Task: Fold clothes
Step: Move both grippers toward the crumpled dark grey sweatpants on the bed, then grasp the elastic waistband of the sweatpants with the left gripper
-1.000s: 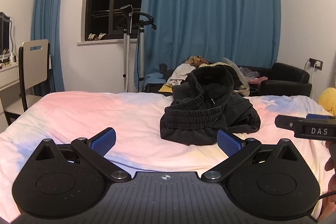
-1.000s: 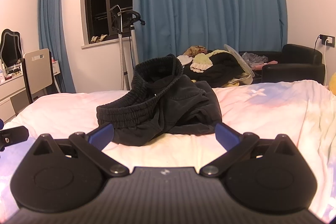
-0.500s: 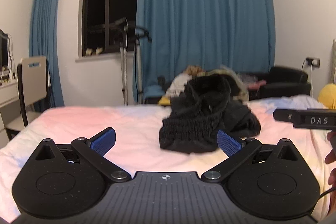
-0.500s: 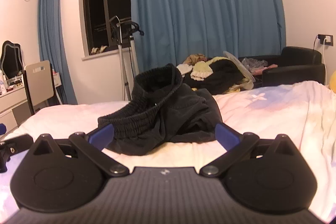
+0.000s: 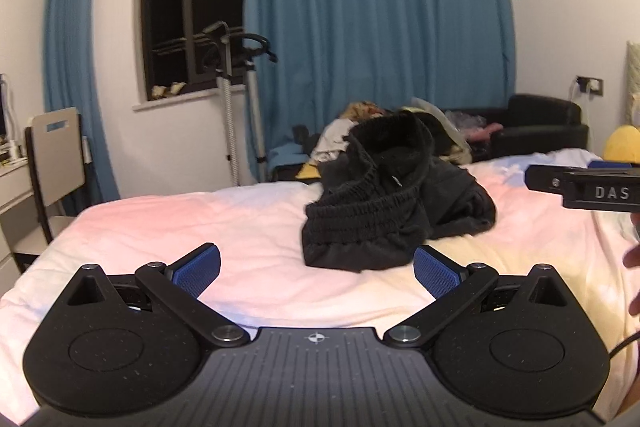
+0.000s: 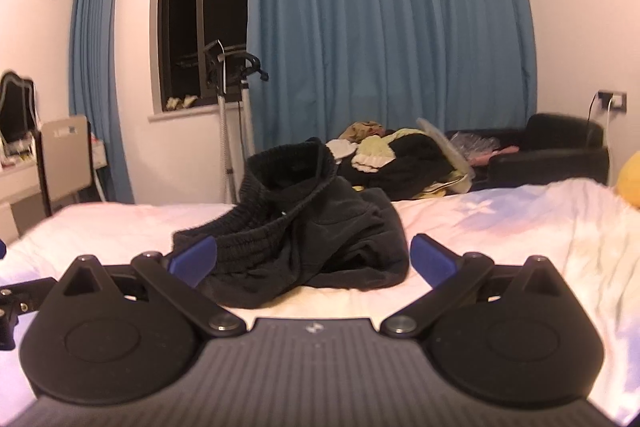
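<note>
- The black trousers (image 6: 296, 227) lie crumpled on the bed (image 6: 500, 227) — no fold is made yet.
- Left gripper (image 5: 316, 267) and right gripper (image 6: 312, 255), near the trousers — fingers spread apart, holding nothing.

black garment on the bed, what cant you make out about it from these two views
- Black garment: crumpled, so its full shape and underside are hidden by its own folds in both views.
- Right wrist view: its near-left edge sits behind the right gripper finger.
- Its small white tag: too small to read.
</note>
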### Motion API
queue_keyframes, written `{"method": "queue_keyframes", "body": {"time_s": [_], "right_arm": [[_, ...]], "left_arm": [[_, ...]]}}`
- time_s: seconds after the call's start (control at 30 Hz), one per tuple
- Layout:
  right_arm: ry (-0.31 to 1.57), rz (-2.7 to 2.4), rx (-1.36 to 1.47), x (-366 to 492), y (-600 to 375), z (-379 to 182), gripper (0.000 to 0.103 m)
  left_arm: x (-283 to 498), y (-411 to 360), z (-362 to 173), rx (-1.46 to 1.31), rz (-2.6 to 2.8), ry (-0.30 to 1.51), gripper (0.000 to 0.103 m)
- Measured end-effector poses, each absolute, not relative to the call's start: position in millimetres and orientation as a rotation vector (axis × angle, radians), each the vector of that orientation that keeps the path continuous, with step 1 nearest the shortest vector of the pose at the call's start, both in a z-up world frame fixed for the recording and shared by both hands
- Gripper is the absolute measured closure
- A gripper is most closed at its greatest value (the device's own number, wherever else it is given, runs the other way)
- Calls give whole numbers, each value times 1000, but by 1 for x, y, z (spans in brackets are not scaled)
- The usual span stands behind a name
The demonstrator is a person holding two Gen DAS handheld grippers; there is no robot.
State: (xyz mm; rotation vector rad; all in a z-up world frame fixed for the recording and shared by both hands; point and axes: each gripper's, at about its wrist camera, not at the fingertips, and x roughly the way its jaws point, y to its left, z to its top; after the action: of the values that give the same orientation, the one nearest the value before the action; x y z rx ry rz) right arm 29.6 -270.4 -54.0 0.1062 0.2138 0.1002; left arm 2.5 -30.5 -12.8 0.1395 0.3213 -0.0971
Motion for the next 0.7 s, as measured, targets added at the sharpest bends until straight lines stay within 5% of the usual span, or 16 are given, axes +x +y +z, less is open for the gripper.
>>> {"method": "queue_keyframes", "body": {"time_s": [0.33, 0.7], "right_arm": [[198, 100, 197, 37, -293, -55, 0], [268, 30, 336, 81, -330, -83, 0]], "left_arm": [[77, -71, 6, 328, -271, 352, 0], [215, -129, -34, 491, -354, 437, 0]]}}
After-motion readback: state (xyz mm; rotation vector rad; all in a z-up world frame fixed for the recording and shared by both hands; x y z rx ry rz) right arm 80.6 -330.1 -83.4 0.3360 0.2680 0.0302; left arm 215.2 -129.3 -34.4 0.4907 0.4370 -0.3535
